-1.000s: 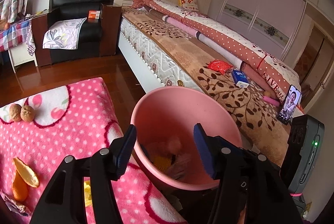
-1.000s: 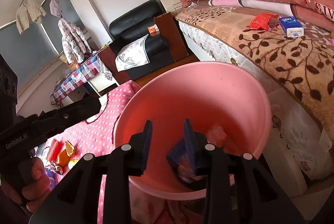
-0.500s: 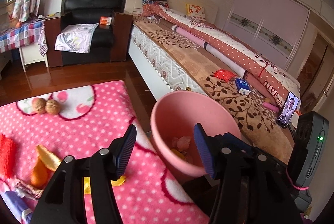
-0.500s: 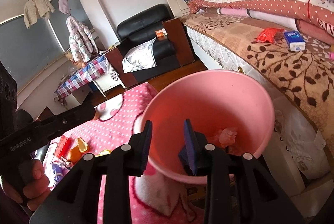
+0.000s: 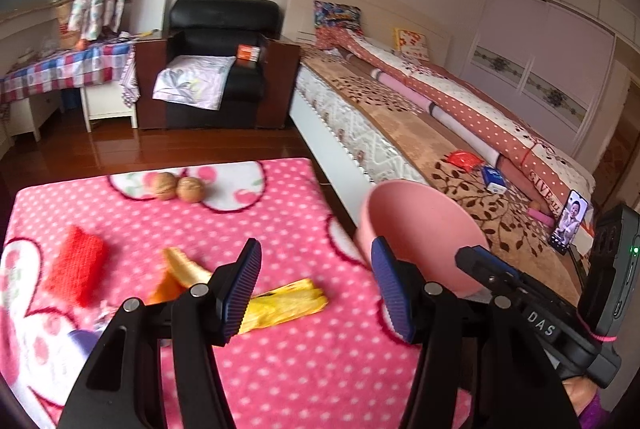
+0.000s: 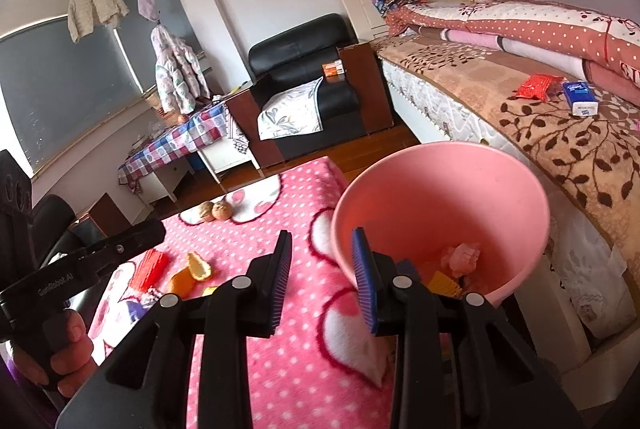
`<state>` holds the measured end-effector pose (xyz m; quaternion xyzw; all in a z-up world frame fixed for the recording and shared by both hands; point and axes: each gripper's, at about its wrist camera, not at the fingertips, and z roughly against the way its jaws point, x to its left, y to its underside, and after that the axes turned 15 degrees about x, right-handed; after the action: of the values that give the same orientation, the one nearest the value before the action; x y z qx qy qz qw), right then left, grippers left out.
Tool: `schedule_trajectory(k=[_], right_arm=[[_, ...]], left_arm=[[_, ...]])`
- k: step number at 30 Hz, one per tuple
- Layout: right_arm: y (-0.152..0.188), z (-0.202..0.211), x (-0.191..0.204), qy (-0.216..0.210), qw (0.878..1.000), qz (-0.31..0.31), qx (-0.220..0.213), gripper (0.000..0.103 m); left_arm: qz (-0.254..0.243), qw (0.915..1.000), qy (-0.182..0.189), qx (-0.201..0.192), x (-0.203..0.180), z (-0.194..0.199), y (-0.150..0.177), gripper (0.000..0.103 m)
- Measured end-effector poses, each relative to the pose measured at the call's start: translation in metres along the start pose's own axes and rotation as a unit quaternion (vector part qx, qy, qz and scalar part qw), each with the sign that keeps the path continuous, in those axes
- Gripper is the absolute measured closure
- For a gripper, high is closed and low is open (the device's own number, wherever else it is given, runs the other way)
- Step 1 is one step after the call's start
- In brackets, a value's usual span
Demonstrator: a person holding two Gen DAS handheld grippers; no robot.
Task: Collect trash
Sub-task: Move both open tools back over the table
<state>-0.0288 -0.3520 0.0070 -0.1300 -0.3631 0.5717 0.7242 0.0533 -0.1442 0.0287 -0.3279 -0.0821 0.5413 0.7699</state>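
Both claws have pulled back from the pink bucket (image 6: 440,197) and swung to the left, so the pink dotted blanket (image 5: 280,369) on the desk, with its litter, now fills the left wrist view, where one second ago the bucket mouth did. Left claw (image 5: 316,285) stands open with nothing between its blue pads; right claw (image 6: 322,277) is open more narrowly and also empty. I judge that one drop into the bucket is finished and the step in hand is the return for the next piece. Some wrappers already lie at the bottom of the bucket, which stands at the right edge of the desk, beside the bed (image 5: 400,133). On the blanket remain a yellow wrapper (image 5: 288,303) just in front of the left claw, orange peel (image 5: 180,275) near it, a red packet (image 5: 78,269) further left, and a purple wrapper (image 5: 86,339) at the near edge; two walnuts (image 5: 178,187) lie at the far side, and it is not certain that they are trash. The next move probably calls for lowering the left claw over the yellow wrapper and closing on this thin, flat thing close to the cloth without pinching the blanket. Readable writing: "DAS" on the right tool in the left view, something like "GenRobot.AI" on the left tool in the right view, and "GIVE" partly on the quilt (image 5: 480,109).
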Motion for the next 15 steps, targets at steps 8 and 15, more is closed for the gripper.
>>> schedule_trajectory(k=[8, 15], right_arm=[[0.01, -0.003, 0.022, -0.005, 1.0, 0.017, 0.015, 0.072], [0.018, -0.01, 0.037, -0.009, 0.999, 0.035, 0.032, 0.072]], left_arm=[[0.031, 0.9991, -0.025, -0.013, 0.038, 0.027, 0.018, 0.047], [0.043, 0.9965, -0.068, -0.021, 0.064, 0.043, 0.039, 0.047]])
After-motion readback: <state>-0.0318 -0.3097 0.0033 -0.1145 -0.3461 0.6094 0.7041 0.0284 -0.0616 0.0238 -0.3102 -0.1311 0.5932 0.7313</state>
